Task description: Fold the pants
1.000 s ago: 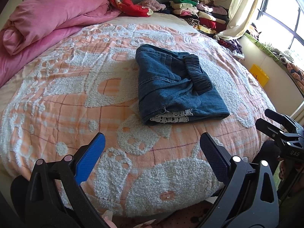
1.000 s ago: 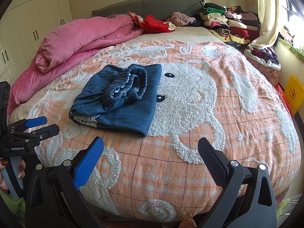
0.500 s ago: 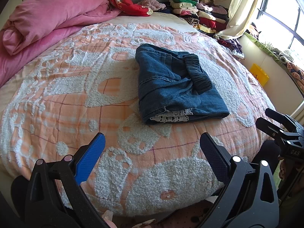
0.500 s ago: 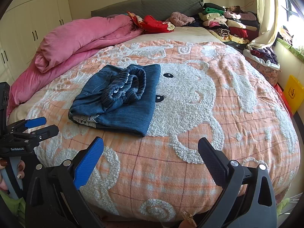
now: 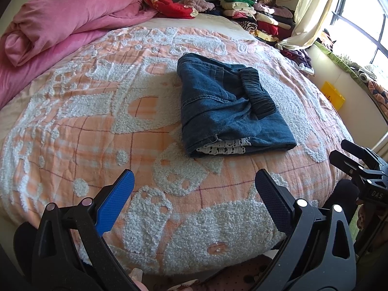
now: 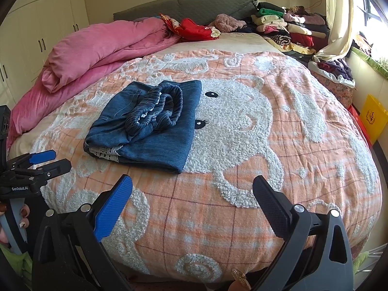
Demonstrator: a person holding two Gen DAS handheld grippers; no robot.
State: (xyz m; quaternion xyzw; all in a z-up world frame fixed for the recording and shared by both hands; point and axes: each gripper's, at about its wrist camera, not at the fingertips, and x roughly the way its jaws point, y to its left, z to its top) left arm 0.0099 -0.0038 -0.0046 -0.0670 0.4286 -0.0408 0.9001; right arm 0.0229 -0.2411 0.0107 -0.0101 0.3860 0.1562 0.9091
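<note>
Home bedroom: bed (image 6: pixel 242 218), wardrobe (image 6: pixel 43 31), clothes piles (image 6: pixel 286 29).

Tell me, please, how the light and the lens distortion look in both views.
Left wrist view: window at the right is overexposed, bed bulges from fisheye, jeans sharp. Right wrist view: glare at the window, dark vignette in the corners, bed curved.

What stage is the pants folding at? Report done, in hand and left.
Done: the denim pants lie folded in a compact bundle on the bedspread, elastic waistband on top, lace hem showing at the near edge. In hand: nothing; the left gripper and right gripper are open, short of the bundle. Left: apparently nothing, perhaps tidying the bunched waistband.
</note>
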